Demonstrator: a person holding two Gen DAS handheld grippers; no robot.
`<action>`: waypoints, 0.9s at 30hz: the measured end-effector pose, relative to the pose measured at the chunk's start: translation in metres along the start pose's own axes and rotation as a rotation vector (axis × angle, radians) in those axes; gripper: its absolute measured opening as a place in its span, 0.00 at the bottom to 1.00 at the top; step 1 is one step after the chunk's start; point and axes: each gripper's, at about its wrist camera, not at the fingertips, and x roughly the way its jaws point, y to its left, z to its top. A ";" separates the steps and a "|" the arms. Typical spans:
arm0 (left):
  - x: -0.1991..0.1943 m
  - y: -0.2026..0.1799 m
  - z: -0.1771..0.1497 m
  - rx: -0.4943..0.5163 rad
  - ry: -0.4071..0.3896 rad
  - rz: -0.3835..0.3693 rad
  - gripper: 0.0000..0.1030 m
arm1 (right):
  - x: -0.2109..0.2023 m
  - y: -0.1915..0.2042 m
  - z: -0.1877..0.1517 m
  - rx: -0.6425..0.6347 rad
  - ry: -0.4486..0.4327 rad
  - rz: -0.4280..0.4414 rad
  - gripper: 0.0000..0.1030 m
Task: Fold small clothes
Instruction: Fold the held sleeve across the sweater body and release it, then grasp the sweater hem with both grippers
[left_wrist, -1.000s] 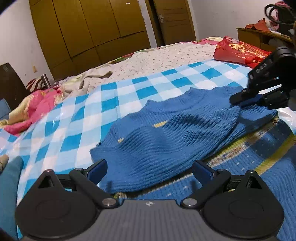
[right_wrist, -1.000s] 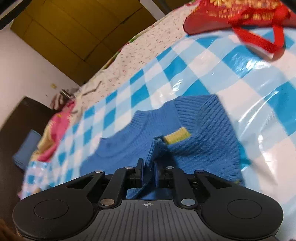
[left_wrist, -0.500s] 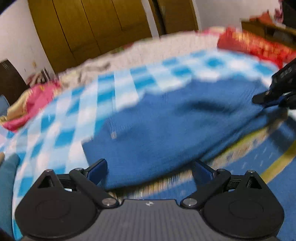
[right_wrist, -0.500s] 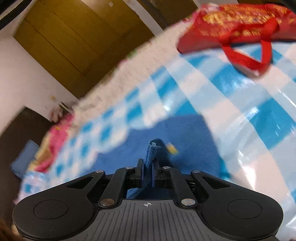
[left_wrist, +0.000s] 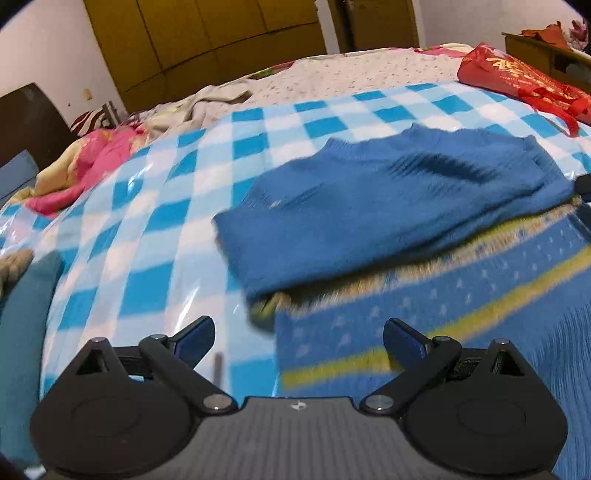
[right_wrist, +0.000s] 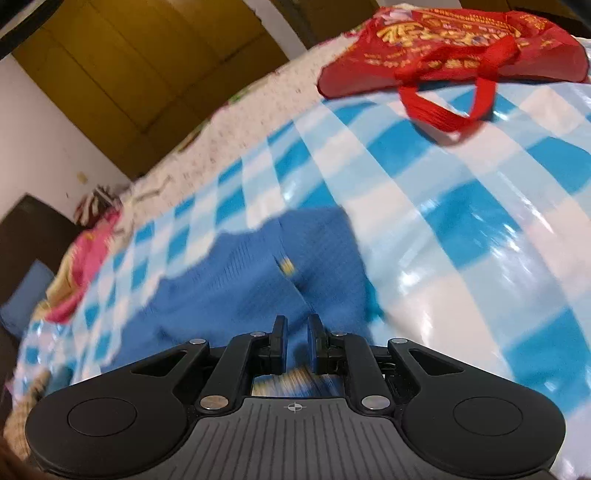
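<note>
Ideally the narrowly parted, seemingly released right gripper (right_wrist: 295, 332) flattens the folded blue knitted sweater (left_wrist: 388, 206) toward 12 o'clock, while the wide-open, empty left gripper (left_wrist: 297, 338) steadies its 6 o'clock edge.

not much to read here tbh. the only writing is the gold lettering printed on the red bag (right_wrist: 454, 48), also visible from the left camera (left_wrist: 517, 77). looks like chinese characters, but it's too blurry and warped to make out any of them. no other labels, brands or numbers anywhere.
</note>
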 end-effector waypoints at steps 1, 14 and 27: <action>-0.006 0.003 -0.005 -0.002 0.002 0.005 1.00 | -0.007 0.000 -0.004 -0.008 0.009 -0.001 0.13; -0.084 0.003 -0.060 0.039 0.072 -0.099 1.00 | -0.104 -0.019 -0.075 -0.076 0.213 -0.033 0.17; -0.097 0.015 -0.080 -0.026 0.177 -0.167 0.99 | -0.132 -0.002 -0.109 -0.158 0.341 -0.011 0.27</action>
